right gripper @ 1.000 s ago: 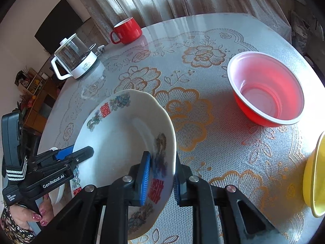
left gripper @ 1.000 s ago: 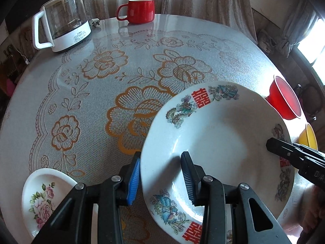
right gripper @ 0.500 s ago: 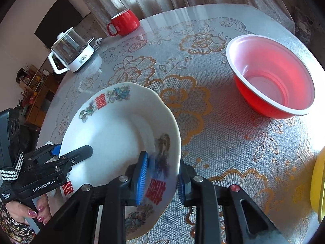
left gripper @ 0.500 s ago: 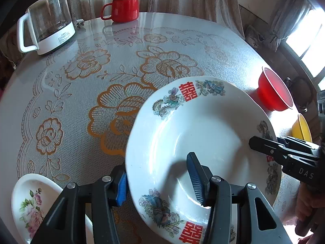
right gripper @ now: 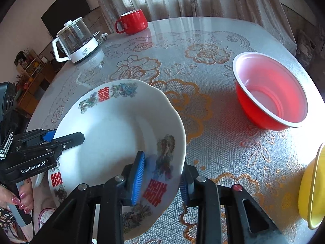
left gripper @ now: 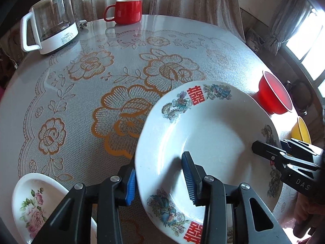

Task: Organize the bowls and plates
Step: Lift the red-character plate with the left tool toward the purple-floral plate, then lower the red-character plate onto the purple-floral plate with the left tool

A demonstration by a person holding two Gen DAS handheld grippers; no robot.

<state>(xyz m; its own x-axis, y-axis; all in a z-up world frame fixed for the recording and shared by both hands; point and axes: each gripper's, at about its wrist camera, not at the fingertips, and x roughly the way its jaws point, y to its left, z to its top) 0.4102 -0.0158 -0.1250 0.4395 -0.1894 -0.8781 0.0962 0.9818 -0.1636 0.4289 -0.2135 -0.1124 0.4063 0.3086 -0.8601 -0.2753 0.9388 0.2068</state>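
A large white plate [left gripper: 213, 134] with red characters and dragon prints is held tilted above the table; it also shows in the right wrist view [right gripper: 113, 134]. My left gripper [left gripper: 160, 181] straddles its left rim with a wide gap, so it looks open. My right gripper [right gripper: 162, 181] straddles the opposite rim, pads [right gripper: 138, 179] close to it. A small rose-printed dish [left gripper: 34, 205] lies at the near left. A red bowl [right gripper: 270, 91] and a yellow bowl [right gripper: 312, 185] stand on the right.
A glass kettle [left gripper: 50, 26] and a red mug [left gripper: 126, 11] stand at the far edge of the round table [left gripper: 81, 93] with its lace cloth. Curtains hang behind. A shelf [right gripper: 30, 69] stands off to the left.
The plate has stayed between both grippers and shifted slightly right in the left wrist view. The right gripper's pads have spread a little on the rim.
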